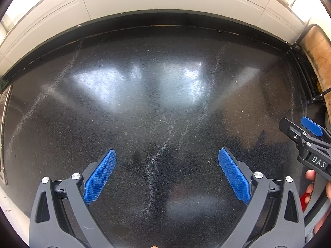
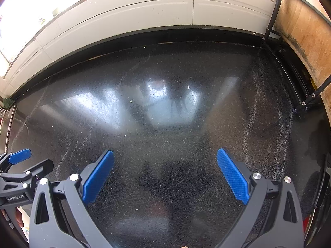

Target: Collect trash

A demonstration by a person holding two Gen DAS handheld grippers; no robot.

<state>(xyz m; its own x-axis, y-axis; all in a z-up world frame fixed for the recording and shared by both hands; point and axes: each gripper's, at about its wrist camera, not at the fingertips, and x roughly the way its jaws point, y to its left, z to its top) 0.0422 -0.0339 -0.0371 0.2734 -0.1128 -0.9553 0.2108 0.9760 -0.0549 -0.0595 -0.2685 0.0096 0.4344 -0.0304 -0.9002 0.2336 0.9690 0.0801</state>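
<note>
Both wrist views look down on a black speckled countertop (image 1: pixel 157 107) with only tiny crumbs (image 1: pixel 209 162) and pale smears on it. My left gripper (image 1: pixel 167 154) hangs open above it, blue pads wide apart with nothing between them. My right gripper (image 2: pixel 165 154) is likewise open and holds nothing. The right gripper (image 1: pixel 306 132) also shows at the right edge of the left wrist view, held by a hand (image 1: pixel 310 184). The left gripper (image 2: pixel 22 163) appears at the left edge of the right wrist view. No larger piece of trash shows in either view.
A white tiled wall (image 2: pixel 144 12) runs behind the black countertop (image 2: pixel 175 107). On the right stands a wooden board (image 2: pixel 306 33) in a black metal frame (image 2: pixel 273 14). A metal sink edge (image 2: pixel 8 124) lies at the far left.
</note>
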